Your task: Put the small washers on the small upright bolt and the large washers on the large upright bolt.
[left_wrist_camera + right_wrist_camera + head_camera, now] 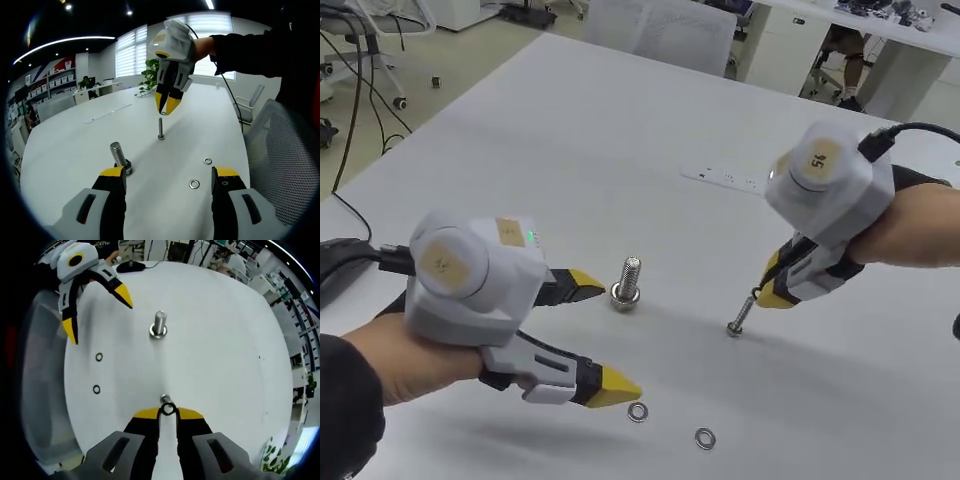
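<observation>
Washers lie loose toward the near edge of the desk (570, 150): a nearer washer (705, 438) and a second washer (637, 411) just beside it, their sizes too close to call. Over the second one hangs the left gripper (605, 335), its fingers (615, 385) spread wide and holding nothing. Beyond it, mid-desk, the large bolt (628, 283) stands upright with a ring-like collar at its foot; whether that is a washer or the bolt's head I cannot tell. Farther toward the right edge the small bolt (738, 318) stands free. The right gripper (772, 292) is poised just above its tip, fingers pinched shut on a small washer (168, 409) held by its rim.

The likely trouble is at that tip. If the hole sits off-centre or the washer comes down tilted, it could snag the thread and topple the slim, unsupported bolt. Let go too soon, the washer would probably roll off across the desk.
</observation>
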